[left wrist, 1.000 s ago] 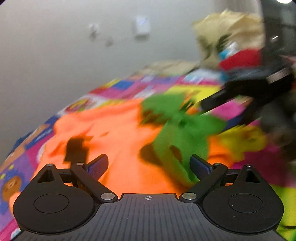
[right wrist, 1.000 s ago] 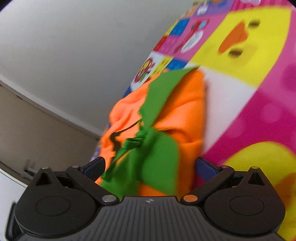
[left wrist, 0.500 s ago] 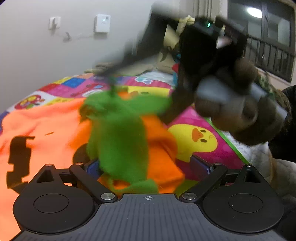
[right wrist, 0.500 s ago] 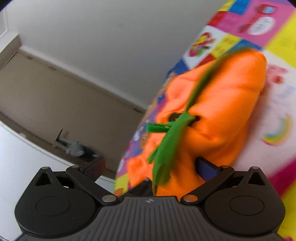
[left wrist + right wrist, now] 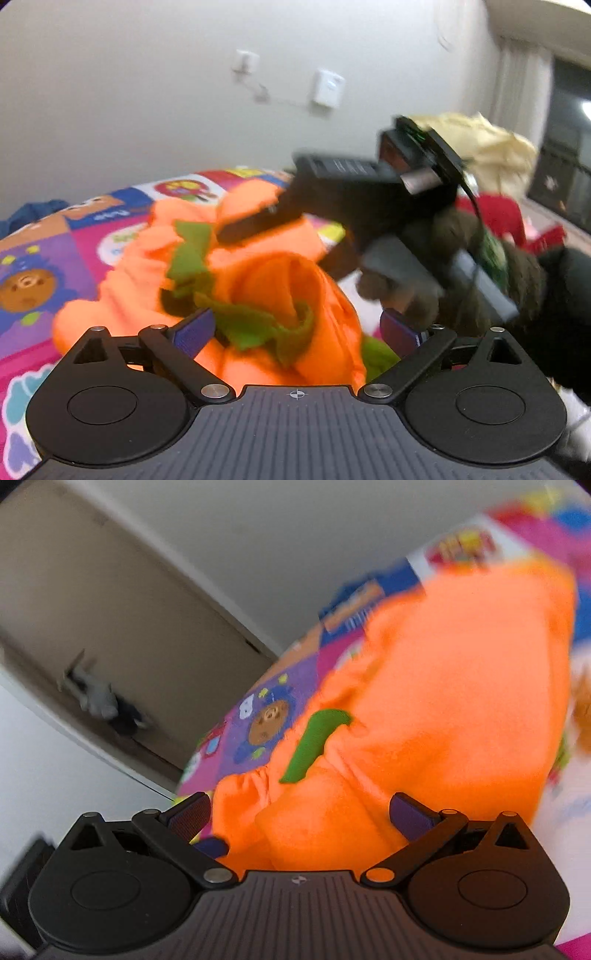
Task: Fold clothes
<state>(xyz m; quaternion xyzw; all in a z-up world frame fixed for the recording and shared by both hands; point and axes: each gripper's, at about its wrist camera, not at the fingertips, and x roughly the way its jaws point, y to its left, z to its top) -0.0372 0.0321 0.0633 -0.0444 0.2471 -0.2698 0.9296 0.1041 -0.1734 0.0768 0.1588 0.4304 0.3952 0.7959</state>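
An orange garment with green trim lies bunched on a colourful cartoon-print mat. My left gripper is open, with its fingers on either side of the rumpled green and orange cloth. My right gripper is open too and hovers close over the orange garment, with a green strip just ahead. In the left wrist view the right gripper's body, held by a gloved hand, crosses above the garment.
A pile of other clothes, pale yellow and red, sits at the back right. A white wall with sockets is behind the mat. A beige door shows in the right wrist view.
The garment has been flipped over into a bunched heap. The right gripper has swung across it to the left and now faces plain orange cloth. Both views shifted with fast motion.
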